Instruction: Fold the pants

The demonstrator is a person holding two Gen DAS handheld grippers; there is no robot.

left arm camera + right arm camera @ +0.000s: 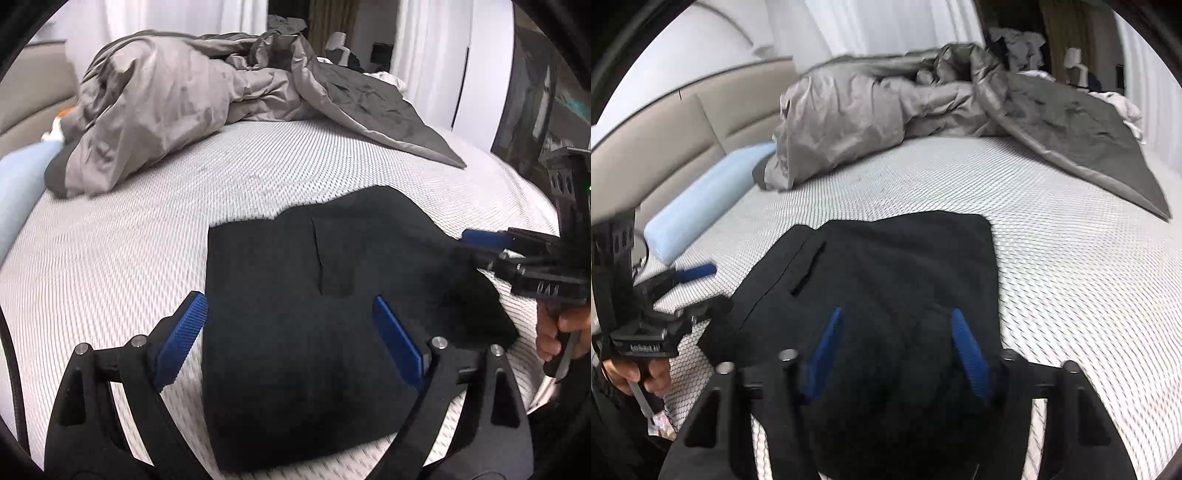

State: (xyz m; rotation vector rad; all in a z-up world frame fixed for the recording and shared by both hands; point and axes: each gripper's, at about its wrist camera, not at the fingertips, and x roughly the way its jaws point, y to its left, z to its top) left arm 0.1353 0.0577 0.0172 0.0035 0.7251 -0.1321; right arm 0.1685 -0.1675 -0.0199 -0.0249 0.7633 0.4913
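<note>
Left gripper [290, 321] gapes wide; right gripper [895, 339] half-spread.

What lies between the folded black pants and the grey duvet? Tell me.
Only bare white mesh-patterned mattress lies between the black pants and the crumpled grey duvet. Both wrist views show that stretch with nothing on it.

bed [1052, 258]: white mesh cover | duvet [871, 107]: grey, crumpled | headboard [665, 147]: beige | curtains [177, 14]: white

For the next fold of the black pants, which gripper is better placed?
Probably the right gripper: its blue pads flank bunched fabric of the pants. The left gripper stands wide open, gripping nothing.
</note>
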